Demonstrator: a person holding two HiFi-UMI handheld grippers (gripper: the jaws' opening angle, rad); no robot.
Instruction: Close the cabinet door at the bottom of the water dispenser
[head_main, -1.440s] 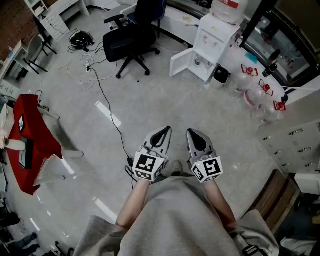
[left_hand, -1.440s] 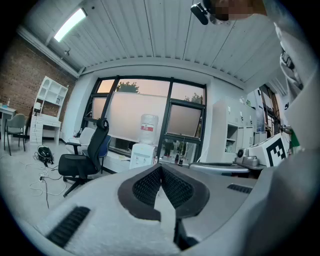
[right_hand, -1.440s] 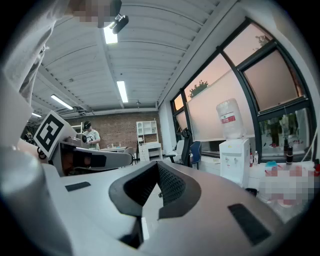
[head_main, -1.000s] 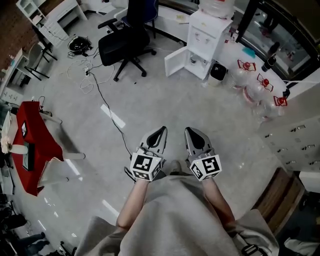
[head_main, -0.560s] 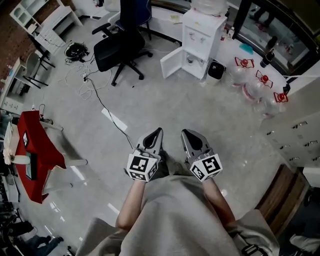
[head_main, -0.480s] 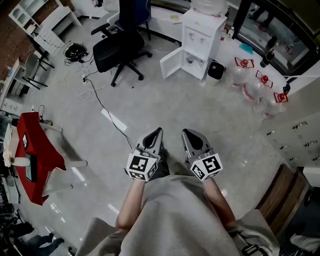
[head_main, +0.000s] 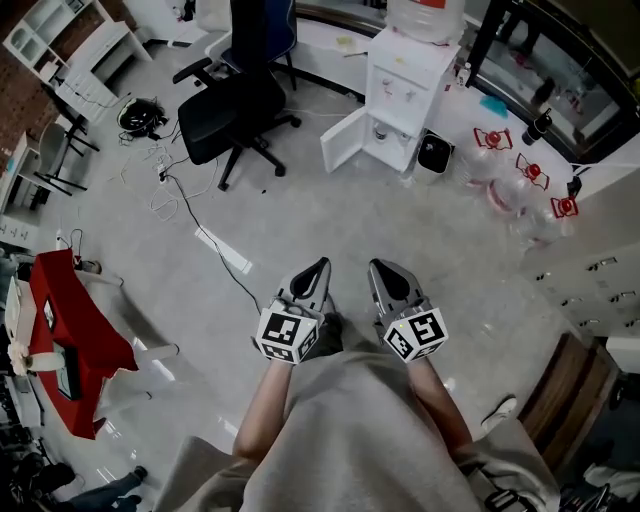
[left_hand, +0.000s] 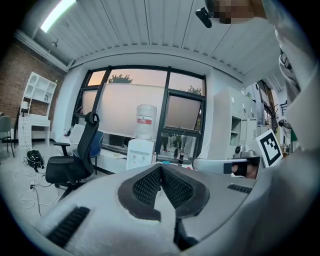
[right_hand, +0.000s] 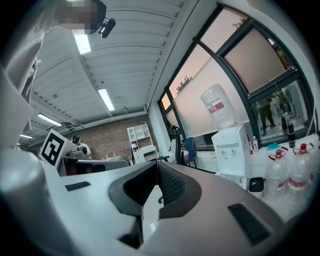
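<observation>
- The water dispenser (head_main: 405, 85) stands against the far wall by the windows, a big bottle (head_main: 425, 18) upended on its top.
- The cabinet door (head_main: 343, 140) at the foot of the dispenser hangs open, swung out to the dispenser's left in the head view, with the dark compartment showing beside it.
- The left gripper (head_main: 318, 268) is held out in front of the person, well short of the dispenser and pointing roughly towards it. Its jaws are pressed together with nothing between them, as the left gripper view (left_hand: 161, 167) shows plainly.
- The right gripper (head_main: 382, 268) sits just beside the left one, equally far from the dispenser. Its jaws also meet at the tips and carry nothing (right_hand: 156, 164).
- Neither gripper touches the door; open grey floor (head_main: 330, 215) lies between them and the dispenser.
- A small black bin (head_main: 436, 152) stands right against the dispenser's right side.
- Beyond the bin, further right of the dispenser, a cluster of clear water jugs (head_main: 515, 180) with red caps sits on the floor.
- A black office chair (head_main: 235, 105) stands to the left of the dispenser, near the open door but apart from it.
- A dark cable (head_main: 215, 240) trails across the floor from the chair's side, away from the dispenser.
- A red-covered stand (head_main: 65, 335) is far off to the dispenser's left, close to the person's side of the room.
</observation>
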